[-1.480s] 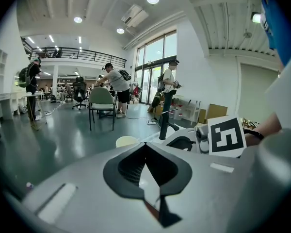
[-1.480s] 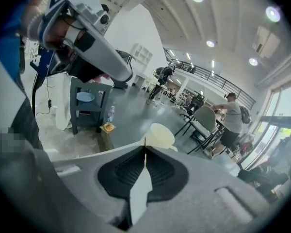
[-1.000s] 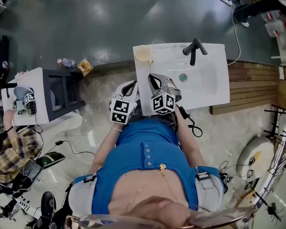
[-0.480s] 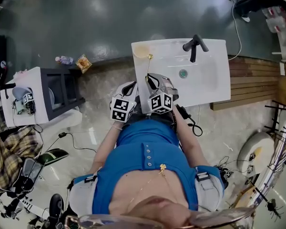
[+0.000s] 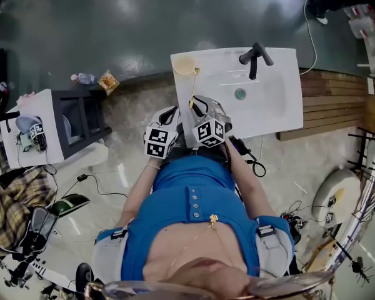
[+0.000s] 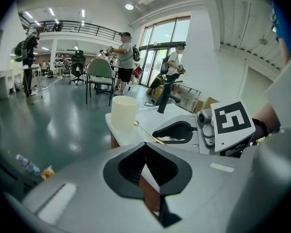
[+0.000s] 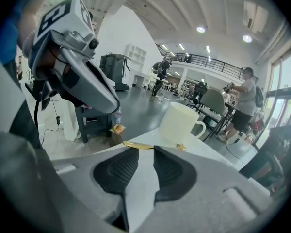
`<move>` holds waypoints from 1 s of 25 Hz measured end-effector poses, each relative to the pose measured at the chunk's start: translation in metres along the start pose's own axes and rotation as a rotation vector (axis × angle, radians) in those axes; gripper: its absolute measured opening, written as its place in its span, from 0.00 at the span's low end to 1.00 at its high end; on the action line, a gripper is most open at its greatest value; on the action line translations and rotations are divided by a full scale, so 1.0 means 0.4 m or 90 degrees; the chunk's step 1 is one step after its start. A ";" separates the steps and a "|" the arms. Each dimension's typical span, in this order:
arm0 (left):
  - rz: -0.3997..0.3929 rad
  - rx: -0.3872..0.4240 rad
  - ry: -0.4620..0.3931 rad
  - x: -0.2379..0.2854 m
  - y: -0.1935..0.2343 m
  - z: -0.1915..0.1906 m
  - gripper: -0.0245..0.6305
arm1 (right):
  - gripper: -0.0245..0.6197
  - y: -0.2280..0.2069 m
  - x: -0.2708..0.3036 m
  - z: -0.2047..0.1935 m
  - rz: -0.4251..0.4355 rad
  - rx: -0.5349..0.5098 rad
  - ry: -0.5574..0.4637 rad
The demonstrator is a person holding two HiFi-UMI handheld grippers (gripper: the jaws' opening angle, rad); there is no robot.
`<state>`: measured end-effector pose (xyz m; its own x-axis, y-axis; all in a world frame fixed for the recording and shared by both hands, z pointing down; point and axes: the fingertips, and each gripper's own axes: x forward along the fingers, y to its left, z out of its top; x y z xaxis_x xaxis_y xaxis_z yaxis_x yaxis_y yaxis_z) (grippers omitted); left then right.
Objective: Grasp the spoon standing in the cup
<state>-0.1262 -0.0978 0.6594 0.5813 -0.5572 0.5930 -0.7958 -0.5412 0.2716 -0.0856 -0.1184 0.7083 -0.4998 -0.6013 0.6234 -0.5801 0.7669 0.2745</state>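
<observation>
Since my right claw (image 7: 145, 151) stands only a narrow slit open with nothing in it, the gold spoon (image 7: 137, 145) lying crosswise just past its tips is my worry. It seems to lie flat on the white bench (image 7: 209, 155) in front of the cup (image 7: 178, 124), its knobbed end just beside the cup's foot, not upright inside. Closing from here, I judge the pads would meet on air, or skate over the thin shaft and flick it off the bench edge near the cup. Pushing forward could also nudge the cup itself. My left claw (image 6: 145, 146), tips together and empty, hangs on the near side of the cup beside the right one, and could foul it if both advance.
</observation>
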 end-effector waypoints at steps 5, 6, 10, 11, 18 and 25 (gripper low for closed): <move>-0.005 0.000 0.005 0.003 0.001 -0.011 0.04 | 0.19 0.013 0.013 -0.024 0.016 0.032 0.022; -0.006 0.000 0.006 0.004 0.001 -0.013 0.04 | 0.18 0.015 0.014 -0.030 0.020 0.042 0.026; -0.009 -0.001 0.008 0.007 0.003 -0.014 0.04 | 0.18 0.028 0.016 -0.056 0.036 0.078 0.045; -0.009 0.000 0.008 0.008 0.004 -0.013 0.04 | 0.18 0.029 0.016 -0.059 0.038 0.085 0.048; -0.021 0.006 0.017 0.017 -0.006 -0.010 0.04 | 0.17 0.033 0.018 -0.066 0.071 0.146 0.059; -0.028 0.009 0.019 0.021 -0.022 -0.007 0.04 | 0.17 0.034 0.015 -0.069 0.107 0.221 0.083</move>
<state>-0.1147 -0.0956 0.6641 0.6107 -0.5135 0.6028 -0.7666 -0.5742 0.2875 -0.0787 -0.1054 0.7359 -0.5334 -0.4238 0.7321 -0.6912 0.7172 -0.0884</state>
